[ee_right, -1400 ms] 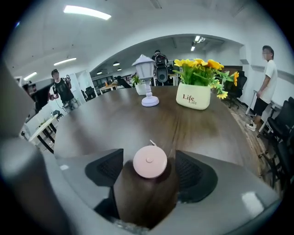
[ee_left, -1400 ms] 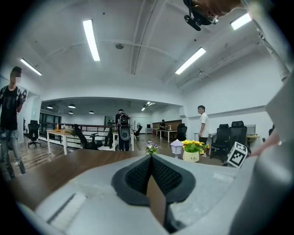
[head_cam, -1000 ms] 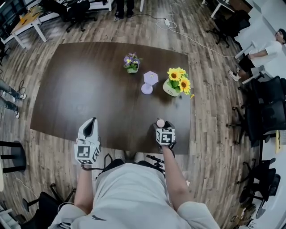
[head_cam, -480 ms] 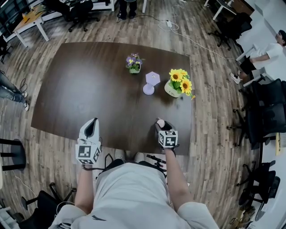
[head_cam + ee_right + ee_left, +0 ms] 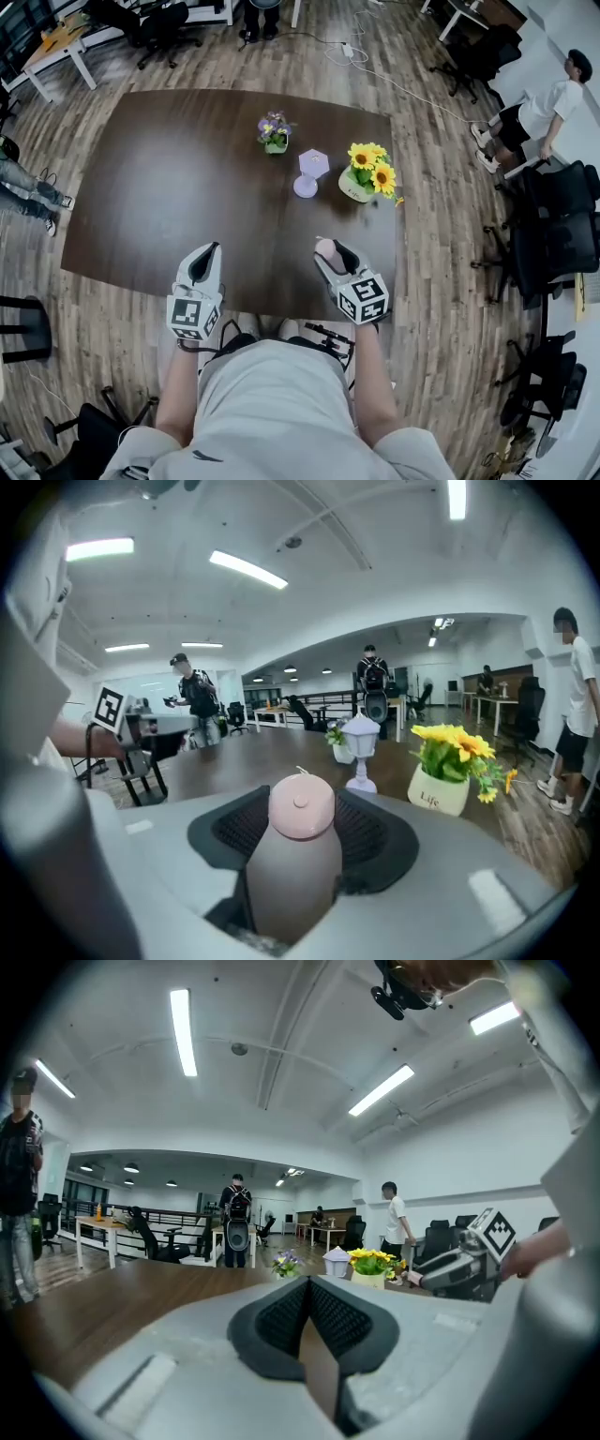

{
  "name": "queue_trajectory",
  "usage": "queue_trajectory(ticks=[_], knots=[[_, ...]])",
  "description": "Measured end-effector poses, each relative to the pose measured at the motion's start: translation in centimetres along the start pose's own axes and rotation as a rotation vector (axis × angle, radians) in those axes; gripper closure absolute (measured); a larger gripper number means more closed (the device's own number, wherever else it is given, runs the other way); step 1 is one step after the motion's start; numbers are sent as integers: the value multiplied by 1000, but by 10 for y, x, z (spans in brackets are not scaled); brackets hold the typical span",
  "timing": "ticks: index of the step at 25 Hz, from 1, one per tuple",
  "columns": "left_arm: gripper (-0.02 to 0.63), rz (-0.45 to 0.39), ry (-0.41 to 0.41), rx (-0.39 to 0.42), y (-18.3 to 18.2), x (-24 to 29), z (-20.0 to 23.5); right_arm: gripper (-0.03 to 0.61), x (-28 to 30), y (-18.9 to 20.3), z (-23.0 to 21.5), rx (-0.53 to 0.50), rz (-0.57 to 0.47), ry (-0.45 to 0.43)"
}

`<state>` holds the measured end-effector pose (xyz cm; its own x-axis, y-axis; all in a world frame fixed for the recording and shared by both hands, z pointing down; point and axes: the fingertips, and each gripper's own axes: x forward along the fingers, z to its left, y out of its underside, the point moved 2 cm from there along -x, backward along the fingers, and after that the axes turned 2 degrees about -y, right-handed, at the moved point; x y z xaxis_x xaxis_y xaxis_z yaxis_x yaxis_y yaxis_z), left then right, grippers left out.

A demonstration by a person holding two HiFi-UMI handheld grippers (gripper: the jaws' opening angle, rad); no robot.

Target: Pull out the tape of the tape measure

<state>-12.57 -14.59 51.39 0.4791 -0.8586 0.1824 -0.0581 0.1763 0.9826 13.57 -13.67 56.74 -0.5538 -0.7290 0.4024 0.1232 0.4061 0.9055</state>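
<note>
Over the near edge of the dark wooden table (image 5: 169, 178), the person holds both tools out in front of the chest. The right gripper (image 5: 330, 251) has just been closing its jaws. They clamp the tape measure (image 5: 300, 810), a small rounded case with a pink face and a grey body. It sits upright between the pads, clear of the tabletop. A thin sliver juts from the far edge of the pink face; I take it for the tape's end, though it is too small to be sure. The left gripper (image 5: 208, 251) hangs beside it, well apart, its jaws pressed together on nothing at all.

From where I stand, the pick-up looks finished and the pulling has not yet begun: no tape shows outside the case. The next move, I'd say, falls to the left tool. It needs to open, come across to the case and pinch that small end tab, a fiddly target for broad pads. Then the two hands must draw apart in a straight line with the right one clamped firm, or the case may twist in the pads. Farther back on the table, the sunflower pot (image 5: 361, 180), the lavender lantern (image 5: 310, 172) and the small purple flowers (image 5: 274, 131) stand well out of the way.
</note>
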Motion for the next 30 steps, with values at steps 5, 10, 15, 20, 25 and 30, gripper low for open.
queue_trajectory(ticks=[5, 10, 15, 20, 25, 30], knots=[[607, -27, 136, 29, -8, 20, -39, 360, -8, -43, 35, -87, -69, -137], [584, -48, 253, 89, -15, 37, -76, 360, -7, -60, 58, -136, -78, -222], [536, -61, 347, 151, -23, 44, -100, 360, -5, -65, 79, -173, -51, -306], [515, -62, 421, 221, -24, 44, -119, 360, -1, -66, 89, -202, -17, -341], [509, -66, 431, 202, -24, 45, -118, 360, -2, -62, 92, -238, 26, -376], [552, -65, 447, 213, -23, 45, -121, 360, -2, -65, 92, -249, 28, -393]])
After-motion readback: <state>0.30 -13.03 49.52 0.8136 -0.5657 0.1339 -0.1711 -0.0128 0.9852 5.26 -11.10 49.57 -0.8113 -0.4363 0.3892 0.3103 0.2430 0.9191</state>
